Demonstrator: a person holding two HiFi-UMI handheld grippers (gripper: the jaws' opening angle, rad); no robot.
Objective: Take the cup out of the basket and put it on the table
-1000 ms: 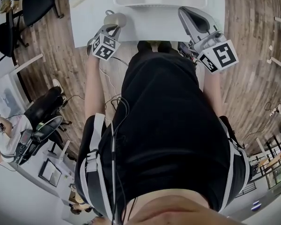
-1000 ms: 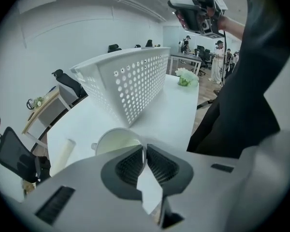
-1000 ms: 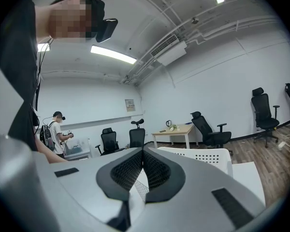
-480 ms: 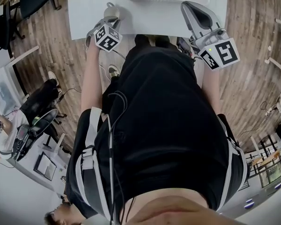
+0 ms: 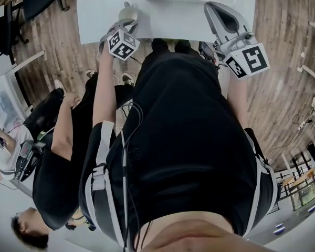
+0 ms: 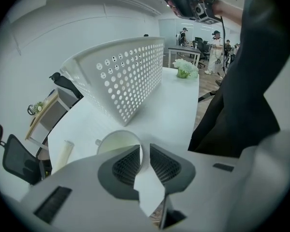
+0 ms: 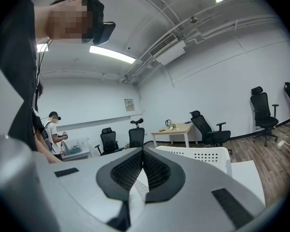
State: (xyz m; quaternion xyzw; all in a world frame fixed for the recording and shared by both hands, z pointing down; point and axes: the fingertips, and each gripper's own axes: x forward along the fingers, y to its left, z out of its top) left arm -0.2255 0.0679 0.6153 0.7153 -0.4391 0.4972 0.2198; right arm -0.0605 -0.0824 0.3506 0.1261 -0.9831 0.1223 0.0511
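Fingers point(image 6: 128, 164) on the left gripper point(image 6: 145, 147) have just been easing apart. Right now they loosely straddle the wall of the cup point(image 6: 115, 141), looks like one inside the rim and one outside. There's a sliver of gap, so I'd call it let go rather than gripped.

Cup is sitting upright on the table point(image 6: 176, 105), out of the basket point(image 6: 128, 74) and just beside its near corner, so the job looks basically done imo.

It reads as a hard, smooth, pale mug: stiff, probably light, kinda slippery, and chippable if you knock it. There's a small handle point(image 6: 97, 142) poking out one side, but pinching the rim wall seems the saner grab for fingers like these.

Further off, the right gripper point(image 7: 142, 152) is held up off to the side, fingers pressed together on nothing. Office chairs point(image 7: 208, 129) way in the back.
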